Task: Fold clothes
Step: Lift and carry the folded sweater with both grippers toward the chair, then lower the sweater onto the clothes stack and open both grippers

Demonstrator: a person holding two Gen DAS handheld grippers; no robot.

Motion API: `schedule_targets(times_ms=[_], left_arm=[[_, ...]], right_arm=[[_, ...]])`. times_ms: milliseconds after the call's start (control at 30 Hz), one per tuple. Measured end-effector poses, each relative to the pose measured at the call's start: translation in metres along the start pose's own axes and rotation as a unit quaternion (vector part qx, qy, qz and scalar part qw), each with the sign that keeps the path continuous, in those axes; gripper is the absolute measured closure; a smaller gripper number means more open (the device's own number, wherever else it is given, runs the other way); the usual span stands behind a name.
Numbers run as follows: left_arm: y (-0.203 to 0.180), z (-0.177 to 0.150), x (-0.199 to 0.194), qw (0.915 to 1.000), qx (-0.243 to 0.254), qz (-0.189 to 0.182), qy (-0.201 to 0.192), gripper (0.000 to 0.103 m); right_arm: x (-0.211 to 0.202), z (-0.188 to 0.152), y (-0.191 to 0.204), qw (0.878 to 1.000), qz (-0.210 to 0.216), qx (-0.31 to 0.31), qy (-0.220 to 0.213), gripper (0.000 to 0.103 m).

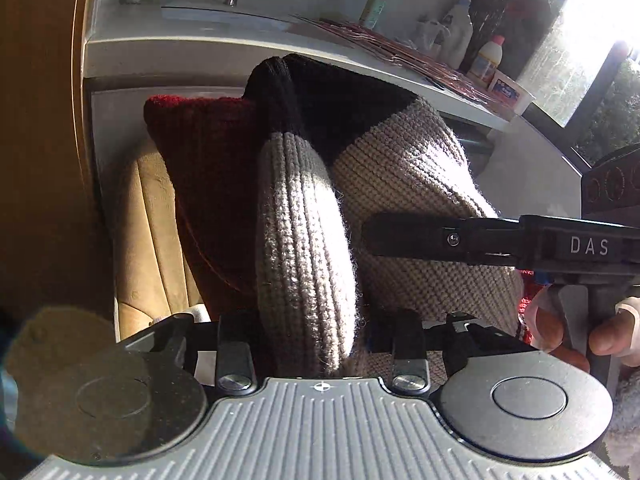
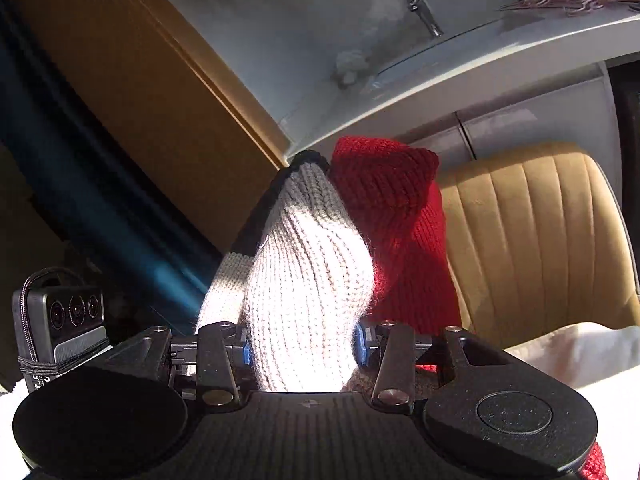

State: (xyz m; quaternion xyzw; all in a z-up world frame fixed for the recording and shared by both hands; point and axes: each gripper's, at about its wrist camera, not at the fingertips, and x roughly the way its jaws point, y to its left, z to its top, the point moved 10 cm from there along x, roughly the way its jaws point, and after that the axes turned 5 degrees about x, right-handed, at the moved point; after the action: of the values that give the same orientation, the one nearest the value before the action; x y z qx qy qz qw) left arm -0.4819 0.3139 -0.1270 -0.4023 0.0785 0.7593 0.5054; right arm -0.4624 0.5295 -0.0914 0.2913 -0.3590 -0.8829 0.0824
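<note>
A thick knit sweater [image 1: 304, 240] in beige, black and red is held aloft before a tan chair [image 2: 536, 240]; bunched folds are clamped by the left gripper [image 1: 316, 344] and right gripper [image 2: 304, 344], fingers part-closed on it; soft, bulky, likely non-slip; hems at twelve o'clock seem better holds.

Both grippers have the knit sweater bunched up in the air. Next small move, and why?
Probably draw the two grippers apart to pull the fabric flat before laying it down. The left gripper and right gripper each clamp a thick wad of the beige, black and red sweater, and the right one sits right beside the left, so the knit hangs bunched in front of the tan chair, with no clean edge to fold.
</note>
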Motion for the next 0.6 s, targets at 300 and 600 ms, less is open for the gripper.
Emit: schedule_targets(times_ms=[300,600], left_arm=[[0.056,-0.058,0.082,0.9926,-0.067,0.076,0.068,0.066],[0.074,-0.017,0.038,0.9898,-0.120,0.074,0.018,0.068]], right_arm=[[0.042,-0.043,-0.148,0.988,-0.072,0.120,0.057,0.069],[-0.055,-0.019,-0.181,0.980,-0.060,0.181,-0.048,0.073]])
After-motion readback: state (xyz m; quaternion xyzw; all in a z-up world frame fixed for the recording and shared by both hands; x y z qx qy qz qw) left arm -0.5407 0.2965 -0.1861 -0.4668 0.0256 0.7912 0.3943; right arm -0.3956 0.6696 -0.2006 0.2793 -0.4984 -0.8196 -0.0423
